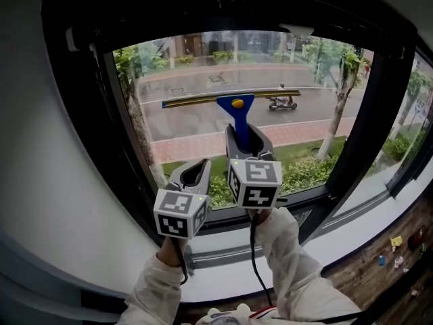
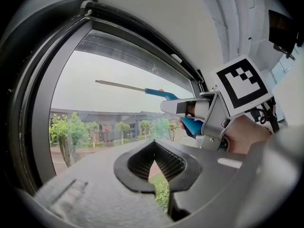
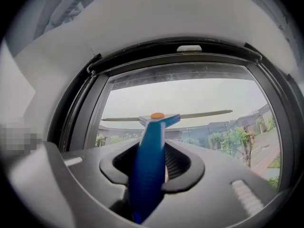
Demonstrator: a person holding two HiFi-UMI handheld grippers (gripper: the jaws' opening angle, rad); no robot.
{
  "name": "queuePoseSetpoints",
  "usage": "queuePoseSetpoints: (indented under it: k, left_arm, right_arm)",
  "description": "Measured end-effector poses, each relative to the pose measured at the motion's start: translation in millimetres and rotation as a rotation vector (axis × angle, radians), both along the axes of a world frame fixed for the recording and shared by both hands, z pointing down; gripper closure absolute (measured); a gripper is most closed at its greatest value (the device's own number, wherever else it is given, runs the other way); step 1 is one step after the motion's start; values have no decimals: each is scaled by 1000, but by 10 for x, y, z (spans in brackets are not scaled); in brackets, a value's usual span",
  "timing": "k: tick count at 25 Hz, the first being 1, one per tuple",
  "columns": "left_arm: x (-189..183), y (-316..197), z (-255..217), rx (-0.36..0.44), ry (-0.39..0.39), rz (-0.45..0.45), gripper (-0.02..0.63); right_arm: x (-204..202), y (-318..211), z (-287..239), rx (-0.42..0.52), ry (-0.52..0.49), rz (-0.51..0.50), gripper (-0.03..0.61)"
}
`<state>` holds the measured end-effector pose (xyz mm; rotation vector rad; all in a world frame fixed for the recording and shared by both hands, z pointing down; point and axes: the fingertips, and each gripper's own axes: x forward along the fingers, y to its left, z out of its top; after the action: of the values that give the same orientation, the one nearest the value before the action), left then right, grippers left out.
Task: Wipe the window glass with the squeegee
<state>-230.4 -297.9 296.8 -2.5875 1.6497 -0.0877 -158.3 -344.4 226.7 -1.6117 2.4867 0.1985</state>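
Against the window glass (image 1: 183,124), the right gripper (image 1: 248,139) clamps the squeegee (image 1: 236,107); near left, the left gripper (image 1: 193,172) is closed, empty.

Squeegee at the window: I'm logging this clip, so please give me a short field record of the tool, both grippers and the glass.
tool: blue-handled squeegee, blade level across the upper part of the pane
right gripper: shut on the squeegee handle, raised toward the pane
left gripper: jaws together, nothing between them, below and left of the right one
window glass: set in a black frame; street and trees show beyond it
blade contact with glass: cannot tell
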Motion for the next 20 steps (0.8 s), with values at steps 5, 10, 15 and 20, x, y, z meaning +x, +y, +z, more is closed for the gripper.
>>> queuePoseSetpoints:
  k: [5, 10, 15, 20]
  left_arm:
    - [36, -1, 185, -34, 7, 4, 614]
    - [38, -2, 441, -73, -1, 6, 614]
    - [55, 6, 655, -97, 9, 1, 614]
    - [73, 15, 893, -142, 23, -4, 614]
  right_arm:
    - [12, 11, 194, -19, -3, -1, 437]
    - [14, 20, 393, -46, -6, -5, 439]
    - [35, 34, 601, -73, 1, -7, 439]
    - [47, 44, 810, -100, 10, -12, 439]
